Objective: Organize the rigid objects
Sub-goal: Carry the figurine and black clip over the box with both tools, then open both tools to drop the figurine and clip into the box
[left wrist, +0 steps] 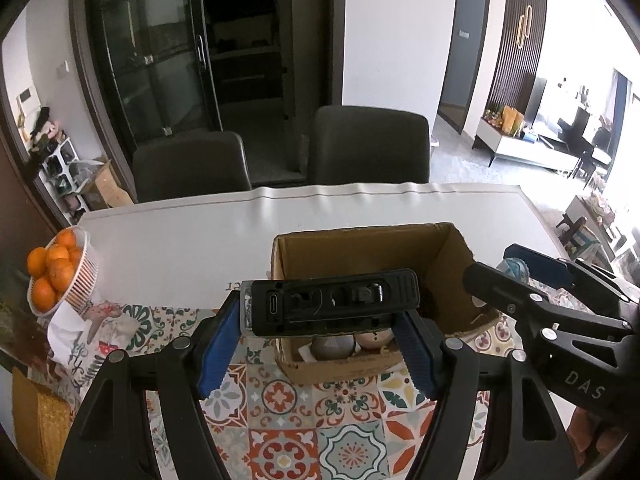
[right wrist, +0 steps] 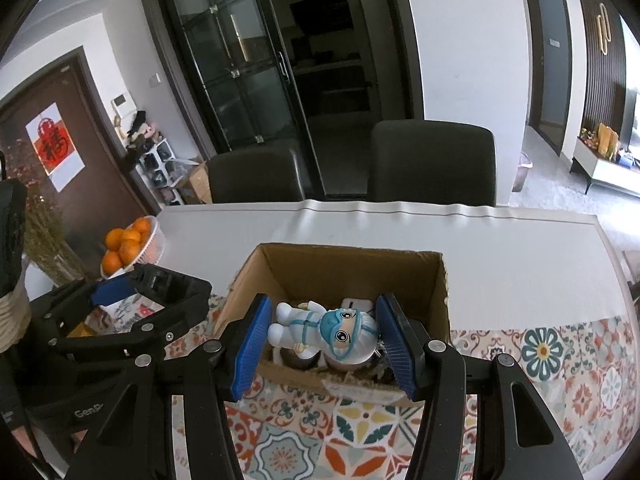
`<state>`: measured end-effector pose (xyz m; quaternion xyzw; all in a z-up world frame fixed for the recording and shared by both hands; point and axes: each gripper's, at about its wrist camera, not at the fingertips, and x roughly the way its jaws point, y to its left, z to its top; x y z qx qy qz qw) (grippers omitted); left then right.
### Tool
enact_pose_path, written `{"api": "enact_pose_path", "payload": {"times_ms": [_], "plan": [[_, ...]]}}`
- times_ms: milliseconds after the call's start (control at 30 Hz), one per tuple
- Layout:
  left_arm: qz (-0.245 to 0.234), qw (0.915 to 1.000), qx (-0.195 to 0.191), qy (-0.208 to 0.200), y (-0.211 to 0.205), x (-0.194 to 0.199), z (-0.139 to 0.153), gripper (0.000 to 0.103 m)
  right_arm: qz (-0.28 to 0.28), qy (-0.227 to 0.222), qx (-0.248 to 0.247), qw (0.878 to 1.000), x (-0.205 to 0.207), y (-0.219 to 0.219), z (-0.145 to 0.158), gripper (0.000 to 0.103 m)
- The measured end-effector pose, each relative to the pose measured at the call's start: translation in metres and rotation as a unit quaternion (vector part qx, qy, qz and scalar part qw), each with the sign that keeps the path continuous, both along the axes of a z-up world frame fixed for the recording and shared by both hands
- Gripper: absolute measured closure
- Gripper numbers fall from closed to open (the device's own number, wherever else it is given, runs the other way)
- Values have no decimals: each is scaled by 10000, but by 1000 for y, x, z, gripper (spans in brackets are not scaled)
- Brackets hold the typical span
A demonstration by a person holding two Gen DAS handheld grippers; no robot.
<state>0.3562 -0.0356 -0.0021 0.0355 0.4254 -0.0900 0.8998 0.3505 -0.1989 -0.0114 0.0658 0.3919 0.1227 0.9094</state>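
Observation:
My left gripper [left wrist: 328,320] is shut on a black rectangular device [left wrist: 332,300] with a USB-C port, held crosswise between the blue pads above the near edge of an open cardboard box [left wrist: 360,248]. My right gripper [right wrist: 324,332] is shut on a white and teal toy figure [right wrist: 328,328] in a mask and suit, lying sideways over the same box [right wrist: 348,264]. Inside the box I see round grey items and a small white one. Each gripper shows in the other view: the right gripper [left wrist: 516,276] with the figure [left wrist: 512,266], the left gripper [right wrist: 146,286] with the device [right wrist: 168,278].
The box stands on a patterned tile mat [left wrist: 280,412] on a white table [left wrist: 200,232]. A white basket of oranges [left wrist: 60,276] and a printed cloth pouch [left wrist: 92,320] sit at the left. Two dark chairs [left wrist: 368,144] stand behind the far edge.

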Motion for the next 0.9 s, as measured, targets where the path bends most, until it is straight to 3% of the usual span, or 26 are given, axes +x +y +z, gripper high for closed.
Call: {"api": "enact_pose_path", "payload": {"times_ms": [467,633,900], "plan": [[-103,9979,191,615,-20,44,-39,30,-194,414,-22,9990,34,-15,-28,48],[-20,9978,326,569,-18,46,-44,22,-213,521,-44,9984,40,-17,-36,48],[531,9964,638,196,2,34,-36,9,-202,578,-157,9980,43,-10,-39,47]]}}
